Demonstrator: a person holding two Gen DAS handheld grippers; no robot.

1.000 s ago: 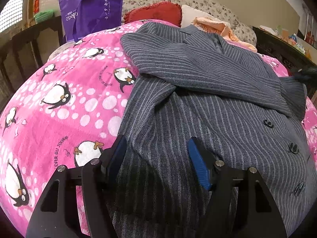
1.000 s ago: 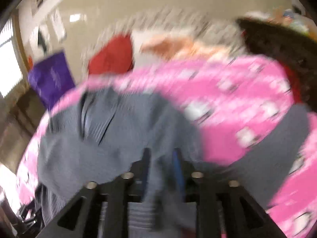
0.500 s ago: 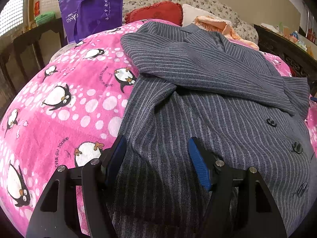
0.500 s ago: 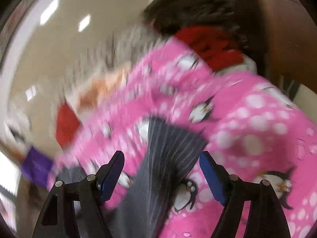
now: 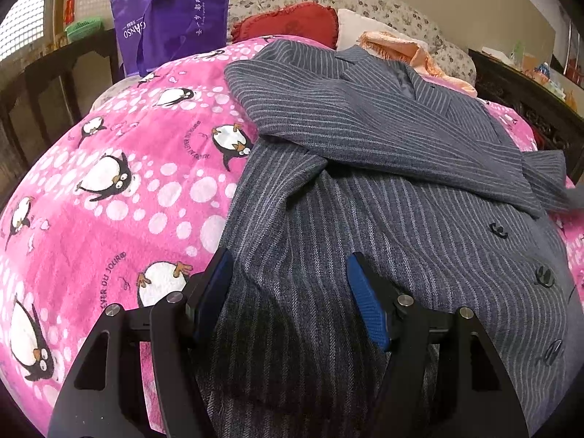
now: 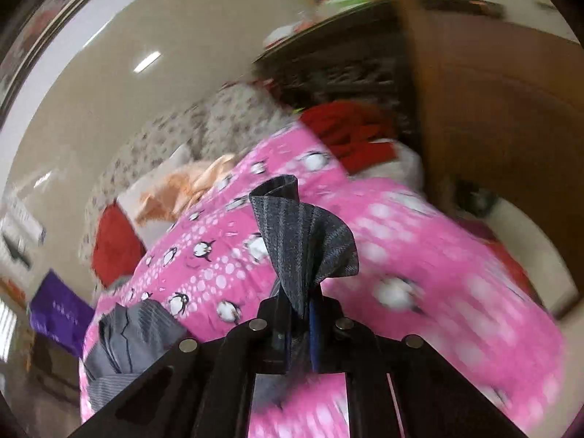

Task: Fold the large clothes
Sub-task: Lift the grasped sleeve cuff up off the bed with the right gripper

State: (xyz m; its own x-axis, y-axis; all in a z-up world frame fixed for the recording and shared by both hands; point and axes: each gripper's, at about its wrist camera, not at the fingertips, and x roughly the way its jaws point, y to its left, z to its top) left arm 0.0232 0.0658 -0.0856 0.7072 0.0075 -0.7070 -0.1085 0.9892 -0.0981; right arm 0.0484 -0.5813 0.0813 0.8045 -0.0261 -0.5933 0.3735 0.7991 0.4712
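Both the left gripper (image 5: 290, 292) and the right gripper (image 6: 300, 323) have black angular frames with triangular cutouts, silver round screws, and blue ribbed pads (image 5: 367, 314).

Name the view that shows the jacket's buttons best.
The left wrist view: three dark buttons run down the striped jacket near the right edge. The right wrist view shows no buttons, only a bunched sleeve end pinched in the right gripper.
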